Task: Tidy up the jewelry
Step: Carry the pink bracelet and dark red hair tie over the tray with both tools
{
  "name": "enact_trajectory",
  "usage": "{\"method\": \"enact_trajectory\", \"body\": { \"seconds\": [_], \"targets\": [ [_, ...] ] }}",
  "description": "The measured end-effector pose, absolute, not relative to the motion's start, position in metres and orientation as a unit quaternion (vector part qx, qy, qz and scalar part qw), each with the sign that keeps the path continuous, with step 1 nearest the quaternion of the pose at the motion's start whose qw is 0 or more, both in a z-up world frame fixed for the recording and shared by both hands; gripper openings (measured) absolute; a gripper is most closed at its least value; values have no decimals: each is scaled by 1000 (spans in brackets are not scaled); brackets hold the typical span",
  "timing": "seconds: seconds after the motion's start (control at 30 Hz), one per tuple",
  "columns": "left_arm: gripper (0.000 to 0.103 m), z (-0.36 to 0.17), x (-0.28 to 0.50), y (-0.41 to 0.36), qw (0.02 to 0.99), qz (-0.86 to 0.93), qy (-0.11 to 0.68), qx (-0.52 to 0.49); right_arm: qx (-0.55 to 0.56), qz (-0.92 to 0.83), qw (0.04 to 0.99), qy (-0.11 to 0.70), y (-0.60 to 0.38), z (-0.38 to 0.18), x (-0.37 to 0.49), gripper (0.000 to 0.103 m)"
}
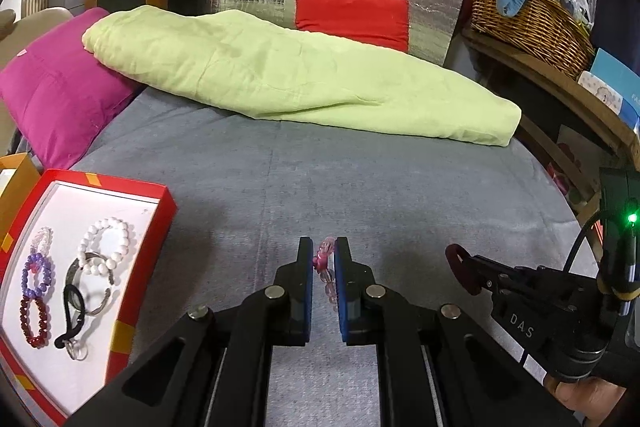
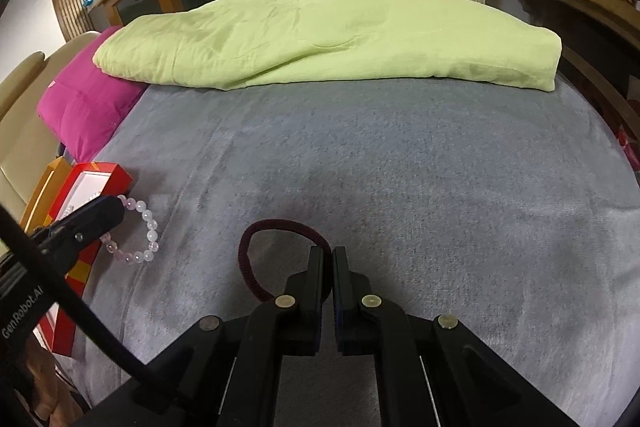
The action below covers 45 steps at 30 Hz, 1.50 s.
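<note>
Left wrist view: left gripper (image 1: 324, 259) clamped on a pink bead bracelet (image 1: 325, 269), pinched edge-on between the blue pads, lifted a little above the grey blanket (image 1: 320, 167). Red jewelry box (image 1: 166, 211) sits at 8 o'clock, white lining, already holding a white bead bracelet (image 1: 105, 247), purple bead bracelet (image 1: 37, 275), dark red bead bracelet (image 1: 35, 323), a black hair tie (image 1: 72, 311) and a metal bangle (image 1: 90, 287). Right gripper (image 1: 460, 269) comes in at 3 o'clock, clenched on a maroon hair tie (image 1: 456, 267)

Right wrist view: fingers nearly touching, the maroon hair tie (image 2: 256, 255) loops out toward 11 o'clock from the closed jaws. The pink bracelet (image 2: 146, 231) hangs from the left gripper at 9 o'clock, just beside the box wall (image 2: 120, 175)

Handling guess: bracelet looks light, smooth hard beads on what is probably elastic, likely to roll or slip in the pads, so pinch across one bead run, not the open loop. Hair tie soft, grippy, flops, take it anywhere on the band. Green folded quilt (image 1: 280, 75) at 12 o'clock, well clear
</note>
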State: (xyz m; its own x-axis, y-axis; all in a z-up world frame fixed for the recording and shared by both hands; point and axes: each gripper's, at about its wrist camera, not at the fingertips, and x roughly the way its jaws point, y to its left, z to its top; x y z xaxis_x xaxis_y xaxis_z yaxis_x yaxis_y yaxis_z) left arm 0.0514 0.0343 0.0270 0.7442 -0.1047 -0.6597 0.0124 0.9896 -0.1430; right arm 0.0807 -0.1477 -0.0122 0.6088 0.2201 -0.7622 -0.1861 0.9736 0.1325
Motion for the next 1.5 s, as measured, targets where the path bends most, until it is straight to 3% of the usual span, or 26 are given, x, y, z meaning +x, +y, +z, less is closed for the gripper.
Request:
{"method": "enact_trajectory", "body": {
  "seconds": [0.57,1.5],
  "targets": [
    [10,28,25,88,933,10,349,-84,4,115,899,424,-124,-13,54,4],
    [10,27,-2,116,933,32,346,-93,-27,145,903,403,-75,16,21,4]
  ]
}}
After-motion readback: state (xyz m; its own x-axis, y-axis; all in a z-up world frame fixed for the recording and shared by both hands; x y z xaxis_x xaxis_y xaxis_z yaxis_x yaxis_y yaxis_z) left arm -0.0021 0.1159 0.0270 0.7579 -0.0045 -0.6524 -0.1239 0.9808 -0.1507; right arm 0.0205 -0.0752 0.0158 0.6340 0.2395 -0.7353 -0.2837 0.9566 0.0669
